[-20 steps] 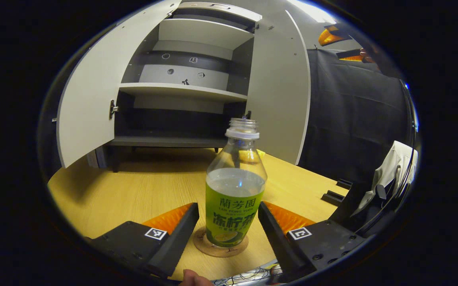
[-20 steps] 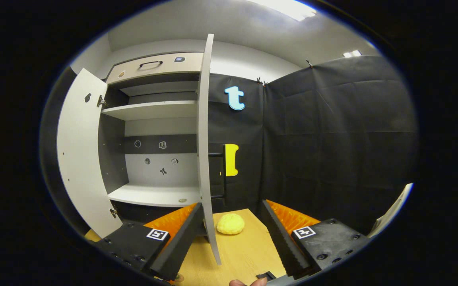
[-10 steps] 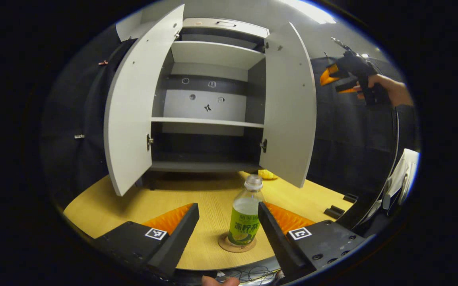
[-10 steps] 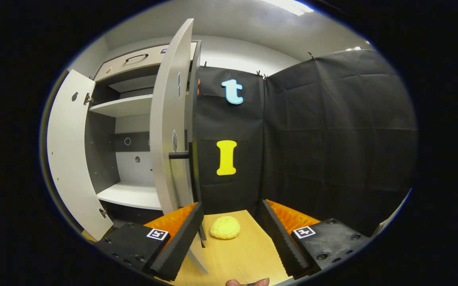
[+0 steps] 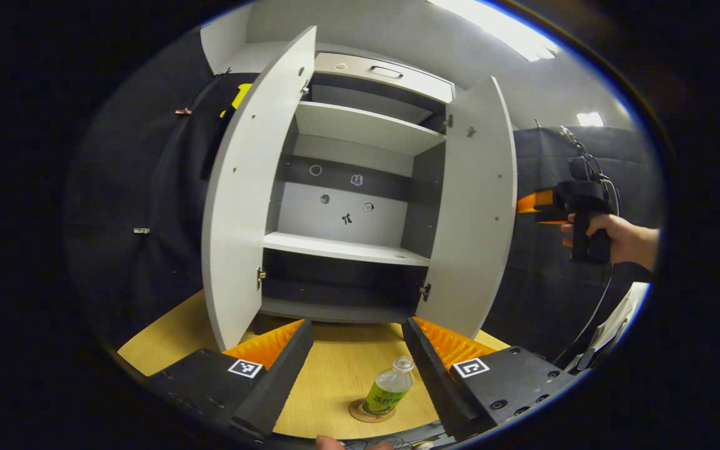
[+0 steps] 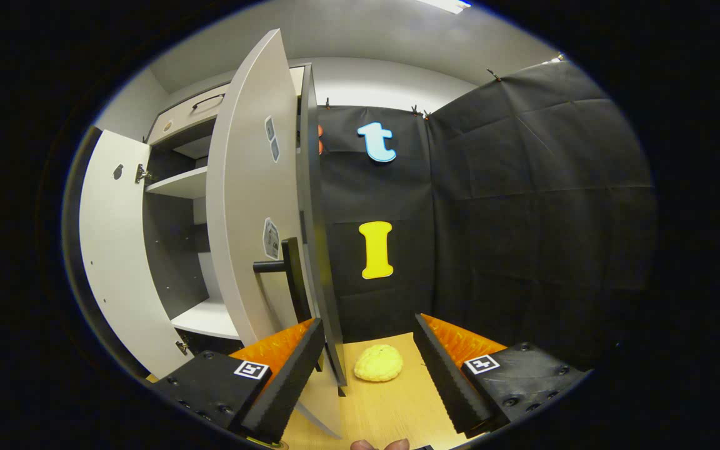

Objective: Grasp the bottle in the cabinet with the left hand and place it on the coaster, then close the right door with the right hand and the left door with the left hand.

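The clear green-labelled plastic bottle (image 5: 389,391) is standing on the round cork coaster (image 5: 369,412) on the wooden worktop (image 5: 335,375), label unreadable. Both grey cabinet doors (image 5: 244,206) are hanging open (handle partly hidden). Left claw (image 5: 355,350) and right claw (image 6: 369,350) are gaping wide, empty.

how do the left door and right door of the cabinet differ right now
In the left gripper view, the left door has nothing near it, while the right door has the right gripper beside its outer face. In the right gripper view, the right door shows its outer face with a dark handle; the left door shows its inner face and hinges. Both are pale grey, open, and hang on the cabinet.
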`<act>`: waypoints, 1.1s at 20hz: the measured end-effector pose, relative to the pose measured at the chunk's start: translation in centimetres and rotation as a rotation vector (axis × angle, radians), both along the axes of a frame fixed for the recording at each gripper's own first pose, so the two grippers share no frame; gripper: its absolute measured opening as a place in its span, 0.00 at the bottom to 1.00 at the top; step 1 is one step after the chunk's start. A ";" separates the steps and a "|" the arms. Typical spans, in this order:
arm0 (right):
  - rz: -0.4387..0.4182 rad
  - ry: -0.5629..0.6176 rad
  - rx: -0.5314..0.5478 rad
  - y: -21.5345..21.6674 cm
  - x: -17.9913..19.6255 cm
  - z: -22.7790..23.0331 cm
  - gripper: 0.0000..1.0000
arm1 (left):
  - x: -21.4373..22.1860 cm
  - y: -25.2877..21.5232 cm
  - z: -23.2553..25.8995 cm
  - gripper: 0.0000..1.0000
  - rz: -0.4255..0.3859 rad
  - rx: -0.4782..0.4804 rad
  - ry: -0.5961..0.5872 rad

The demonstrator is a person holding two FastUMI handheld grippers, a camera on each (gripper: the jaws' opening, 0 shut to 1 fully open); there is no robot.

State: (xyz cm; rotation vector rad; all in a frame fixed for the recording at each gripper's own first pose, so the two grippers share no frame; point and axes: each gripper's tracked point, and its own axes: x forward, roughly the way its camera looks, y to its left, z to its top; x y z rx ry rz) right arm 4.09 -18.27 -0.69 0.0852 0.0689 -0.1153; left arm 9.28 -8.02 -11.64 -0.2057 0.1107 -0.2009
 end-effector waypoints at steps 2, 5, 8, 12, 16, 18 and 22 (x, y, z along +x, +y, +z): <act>0.022 -0.009 0.002 1.9 0.2 0.3 0.97 | 0.1 1.6 0.6 0.95 0.049 -0.015 0.006; 0.090 -0.016 0.043 5.4 0.4 -0.1 0.97 | 0.3 4.1 0.9 0.95 0.111 0.015 0.009; 0.162 -0.003 0.059 9.0 1.2 -0.4 0.97 | 0.5 6.2 1.2 0.95 0.146 0.094 0.000; 0.236 0.009 0.088 14.1 3.3 -0.9 0.97 | 0.6 7.5 1.9 0.94 0.167 0.136 0.001; 0.267 -0.003 0.048 18.2 6.6 -1.1 0.98 | 0.8 8.0 2.0 0.94 0.186 0.124 0.025; 0.273 -0.006 0.040 19.3 7.6 -1.2 0.98 | 1.0 8.9 2.4 0.95 0.206 0.123 0.021; 0.277 -0.007 0.043 20.7 9.2 -1.4 0.98 | 1.6 11.8 4.0 0.94 0.256 0.118 0.004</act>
